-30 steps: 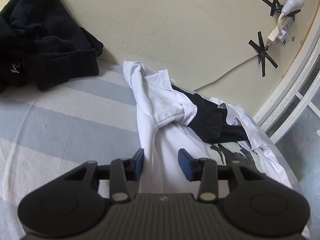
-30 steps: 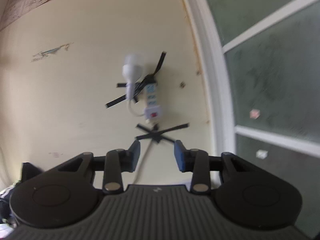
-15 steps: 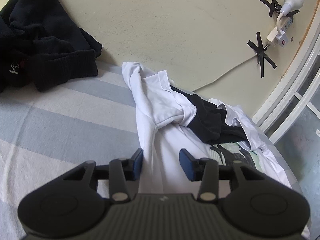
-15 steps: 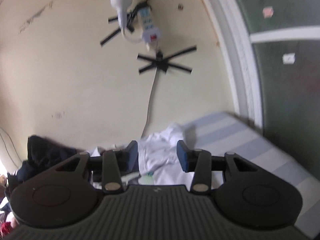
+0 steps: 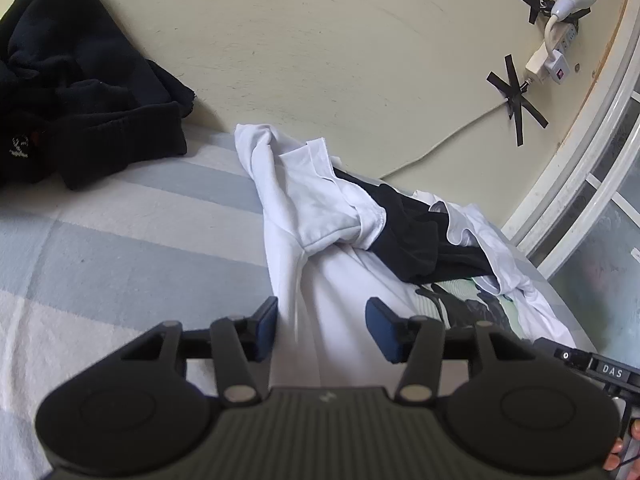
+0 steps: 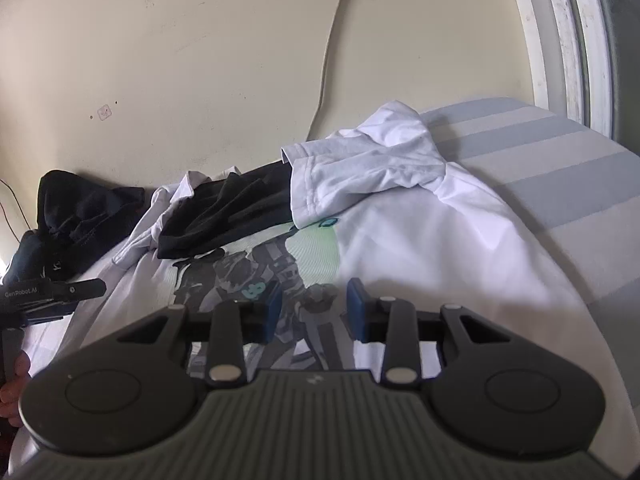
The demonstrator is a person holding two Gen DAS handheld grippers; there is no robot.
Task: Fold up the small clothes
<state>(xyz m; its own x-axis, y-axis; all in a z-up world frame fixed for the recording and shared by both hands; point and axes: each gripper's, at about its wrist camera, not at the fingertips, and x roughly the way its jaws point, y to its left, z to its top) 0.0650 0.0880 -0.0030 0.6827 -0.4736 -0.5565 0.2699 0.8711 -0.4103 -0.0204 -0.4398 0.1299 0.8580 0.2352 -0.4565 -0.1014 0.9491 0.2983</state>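
Observation:
A white T-shirt with a grey and green print lies crumpled on the striped bed cover. A black garment is draped across its upper part, under a folded white sleeve. My left gripper hovers over the shirt's left side. Its jaws are opening, and the cloth shows between them without being pinched. My right gripper is low over the print, open, with nothing pressed between its pads. Each gripper shows at the edge of the other's view, the left gripper and the right gripper.
A heap of black clothes sits at the far left against the cream wall. A power strip and a cable are taped to the wall. A white window frame borders the bed on the right. Bare striped cover lies right of the shirt.
The right gripper has swung down from facing the wall to just above the shirt's print and narrowed a little. The left gripper stayed put, and its jaws have widened.

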